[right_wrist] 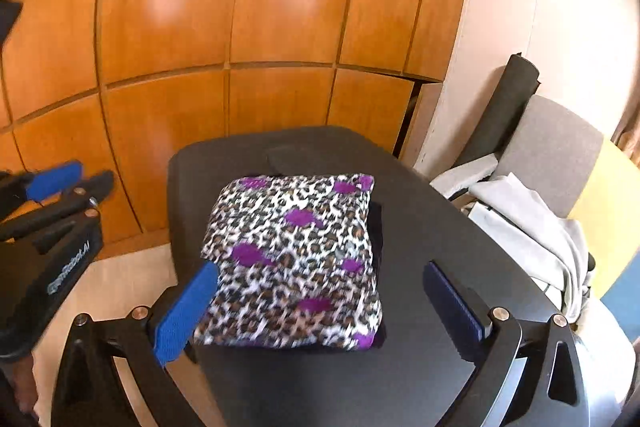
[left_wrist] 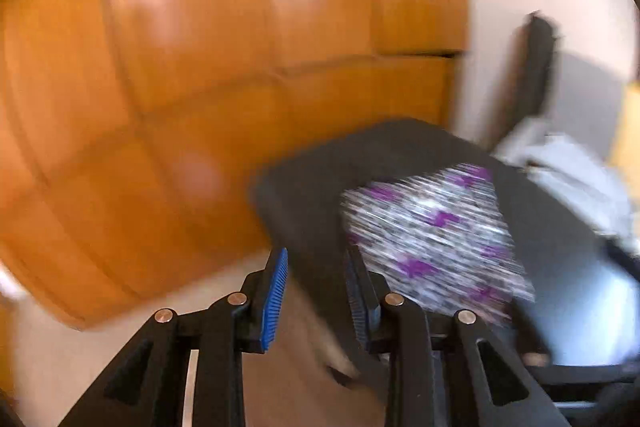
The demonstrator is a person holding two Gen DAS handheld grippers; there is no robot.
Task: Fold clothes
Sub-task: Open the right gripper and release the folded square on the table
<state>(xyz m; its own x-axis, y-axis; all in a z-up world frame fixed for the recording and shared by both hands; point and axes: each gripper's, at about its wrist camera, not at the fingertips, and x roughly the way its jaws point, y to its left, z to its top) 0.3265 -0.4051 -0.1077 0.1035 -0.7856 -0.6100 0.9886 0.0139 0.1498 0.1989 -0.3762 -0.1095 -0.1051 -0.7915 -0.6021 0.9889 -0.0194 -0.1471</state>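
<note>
A folded leopard-print garment with purple spots [right_wrist: 294,263] lies flat in a neat square on the dark table [right_wrist: 420,227]. My right gripper [right_wrist: 320,303] hangs open just above its near edge, blue pads spread wider than the bundle and holding nothing. In the blurred left wrist view the same garment [left_wrist: 436,239] sits to the right of my left gripper [left_wrist: 316,295], which is open and empty over the table's left edge [left_wrist: 304,195]. The left gripper [right_wrist: 68,183] also shows at the far left of the right wrist view, off the table.
Orange wooden wall panels [right_wrist: 240,27] stand behind the table. A grey chair [right_wrist: 556,151] with a pale cloth draped on it [right_wrist: 532,227] sits to the right, beside a black rolled mat [right_wrist: 504,107]. Light floor [right_wrist: 116,287] lies left of the table.
</note>
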